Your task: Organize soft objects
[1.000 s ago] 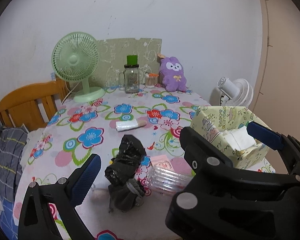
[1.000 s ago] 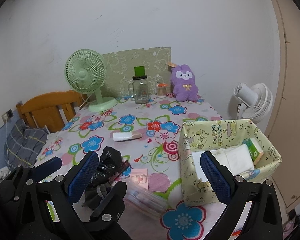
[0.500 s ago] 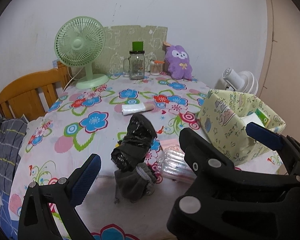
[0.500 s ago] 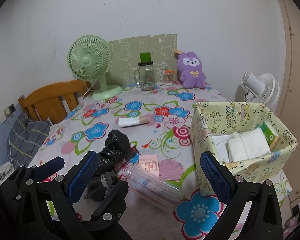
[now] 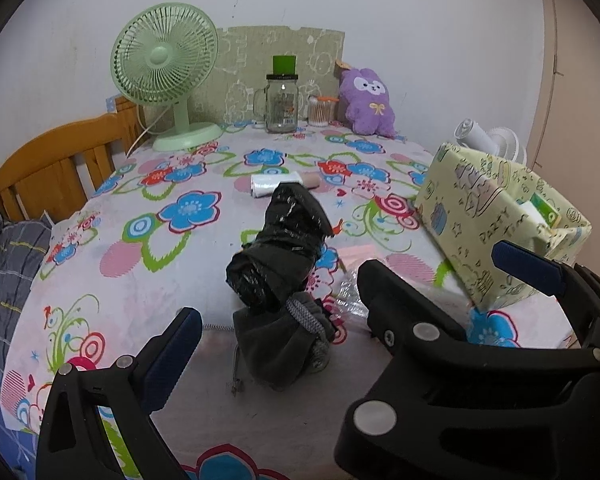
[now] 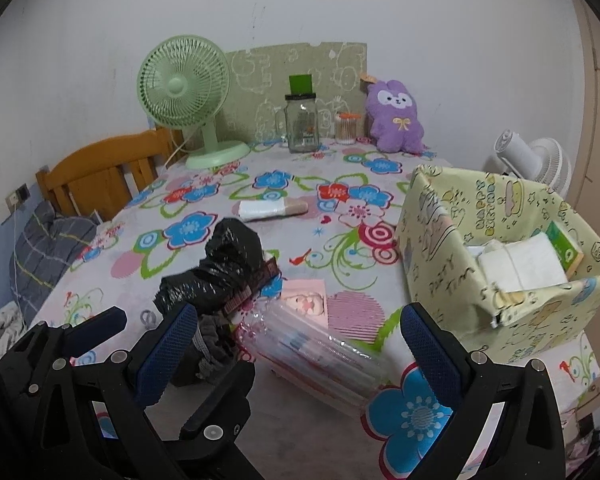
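Floral tablecloth (image 5: 188, 216) held clutter. Both grippers, L (image 5: 352, 292) & R (image 6: 300, 344), had fingers wide apart, empty, prob. lined up for pickup. Grey cloth (image 5: 280, 352) lay just ahead of L, touching black bag (image 5: 280, 248); box (image 6: 500, 240) at right, likely destination.

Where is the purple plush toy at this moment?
In both wrist views the purple plush toy sits upright at the far edge of the table, toward the right, just right of the cotton swab jar and against the green board.
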A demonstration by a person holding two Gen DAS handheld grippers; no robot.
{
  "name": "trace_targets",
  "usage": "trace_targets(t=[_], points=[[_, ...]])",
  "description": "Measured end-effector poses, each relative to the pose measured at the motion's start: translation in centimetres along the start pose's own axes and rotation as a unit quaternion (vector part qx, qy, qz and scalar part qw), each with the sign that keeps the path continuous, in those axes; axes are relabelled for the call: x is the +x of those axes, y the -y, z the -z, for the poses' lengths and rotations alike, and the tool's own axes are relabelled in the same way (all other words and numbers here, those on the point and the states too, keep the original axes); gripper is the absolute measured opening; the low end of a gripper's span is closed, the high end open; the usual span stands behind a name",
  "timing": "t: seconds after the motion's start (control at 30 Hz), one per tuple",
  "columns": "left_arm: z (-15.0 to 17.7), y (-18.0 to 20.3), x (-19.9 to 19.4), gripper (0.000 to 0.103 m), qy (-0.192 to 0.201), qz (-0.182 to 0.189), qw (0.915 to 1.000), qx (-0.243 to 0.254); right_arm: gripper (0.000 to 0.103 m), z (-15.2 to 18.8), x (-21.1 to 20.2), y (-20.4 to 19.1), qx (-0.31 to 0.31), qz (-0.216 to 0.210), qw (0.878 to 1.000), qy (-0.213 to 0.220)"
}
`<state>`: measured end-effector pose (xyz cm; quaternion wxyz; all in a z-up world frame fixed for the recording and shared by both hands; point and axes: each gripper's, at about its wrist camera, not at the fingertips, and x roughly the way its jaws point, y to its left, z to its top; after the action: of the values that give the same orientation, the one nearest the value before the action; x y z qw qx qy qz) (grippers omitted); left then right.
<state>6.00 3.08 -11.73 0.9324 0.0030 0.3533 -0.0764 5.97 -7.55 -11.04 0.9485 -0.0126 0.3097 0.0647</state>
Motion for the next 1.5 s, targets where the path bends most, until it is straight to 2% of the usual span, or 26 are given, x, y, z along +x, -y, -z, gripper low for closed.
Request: trace_targets(t=[0.5, 0.67, 0.77, 1.0, 1.07, 1.23, 1.5], points=[[0.8, -1.3, 3.2, 0.102, -0.024, -0.024, 0.9994, -0.011, 0.102, 1.2, 3.6, 0.1, 0.001, 0.013, 0.999, -0.036], [0.8, -1.3, 3.7, 0.098, -0.025, -0.03, 0.9992, -0.002, 0.102, 1.5, 4.4, 0.1, 0.008, 0.011, 0.999, -0.045], [0.8, -1.3, 3.9, 0.092, -0.028, -0.032, 0.9991, -0.001, 0.102, 1.5, 4.8, 0.1, 0.009, 0.011, 0.999, -0.05], [0.9, -0.9, 4.4, 0.066, -0.033, -0.021, 0.9992, 0.013, 0.095, 1.9, 5.5, 0.1, 0.012, 0.012, 0.998, -0.065], [0.9, -0.7, 4.3, 0.063, -0.032, -0.022, 0.9991, 0.015, 0.095, 1.8, 5.5, 0.2, 0.015, 0.011, 0.998, -0.065], [0.9, -0.6, 4.2, 0.057, -0.032, -0.019, 0.9992, 0.017, 0.087, 1.9, 5.7, 0.3, 0.019, 0.005, 0.997, -0.074], [1.0, -1.0, 3.9, 0.056, -0.043, 0.002, 0.9991, -0.006, 0.068, 2.0, 5.4, -0.1, 0.034, -0.03, 0.995, -0.087]])
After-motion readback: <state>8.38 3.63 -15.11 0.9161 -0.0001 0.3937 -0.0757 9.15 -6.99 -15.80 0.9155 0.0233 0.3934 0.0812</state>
